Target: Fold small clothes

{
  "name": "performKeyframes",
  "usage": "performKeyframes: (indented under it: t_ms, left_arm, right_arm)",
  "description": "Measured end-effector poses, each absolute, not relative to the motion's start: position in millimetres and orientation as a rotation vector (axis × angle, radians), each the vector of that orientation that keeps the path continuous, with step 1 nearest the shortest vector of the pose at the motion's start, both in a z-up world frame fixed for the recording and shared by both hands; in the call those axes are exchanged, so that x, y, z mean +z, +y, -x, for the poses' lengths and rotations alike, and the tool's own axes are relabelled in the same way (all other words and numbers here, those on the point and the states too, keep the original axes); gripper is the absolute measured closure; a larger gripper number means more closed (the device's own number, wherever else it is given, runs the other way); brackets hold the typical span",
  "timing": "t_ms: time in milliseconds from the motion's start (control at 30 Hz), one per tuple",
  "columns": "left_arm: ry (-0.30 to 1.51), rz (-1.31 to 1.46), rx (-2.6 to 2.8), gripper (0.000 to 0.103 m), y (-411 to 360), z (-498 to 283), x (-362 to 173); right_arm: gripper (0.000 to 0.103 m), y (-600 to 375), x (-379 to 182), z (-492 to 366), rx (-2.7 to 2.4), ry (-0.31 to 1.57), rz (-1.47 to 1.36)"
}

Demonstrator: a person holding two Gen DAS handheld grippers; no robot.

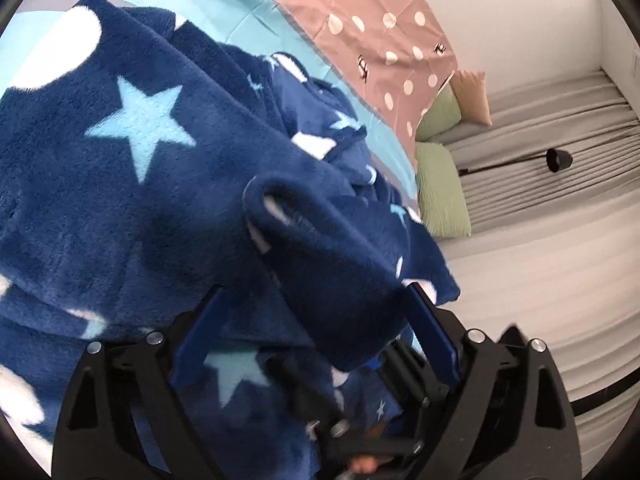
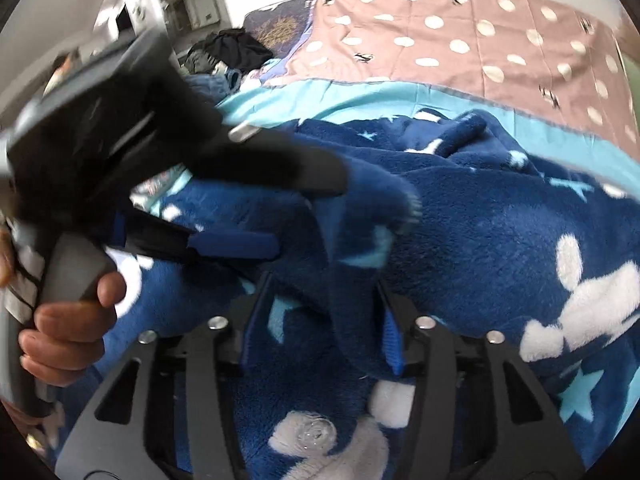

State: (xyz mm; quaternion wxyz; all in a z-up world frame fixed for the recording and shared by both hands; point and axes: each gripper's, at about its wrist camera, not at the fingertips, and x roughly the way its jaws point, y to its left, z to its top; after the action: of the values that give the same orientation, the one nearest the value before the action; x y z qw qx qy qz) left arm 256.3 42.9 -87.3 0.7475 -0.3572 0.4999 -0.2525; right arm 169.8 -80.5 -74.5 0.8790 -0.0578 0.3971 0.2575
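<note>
While its blue pads stand wide apart, the left gripper has a thick fold of the navy fleece garment lying between them, unpinched. The right gripper is likewise released, fleece bunched loosely between its spread fingers. In the right wrist view the left gripper reaches in from the left, gripped by a hand. The garment, printed with pale stars and white shapes, is heaped on a turquoise sheet; farther off lies a pink dotted cover, with green pillows at the right.
</note>
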Motion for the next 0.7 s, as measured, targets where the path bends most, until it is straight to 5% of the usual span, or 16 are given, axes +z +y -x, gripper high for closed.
performKeyframes:
  t_ms: [233,700]
  left_arm:
    - [1.096,0.867,-0.568,0.013,50,-261,-92]
    - [1.087,0.830,-0.581,0.013,62,-258,-91]
  right_arm:
    - [0.036,-57,-80,-157,0.527,0.806,0.288]
    - [0.036,-59,-71,-148,0.552,0.801,0.268]
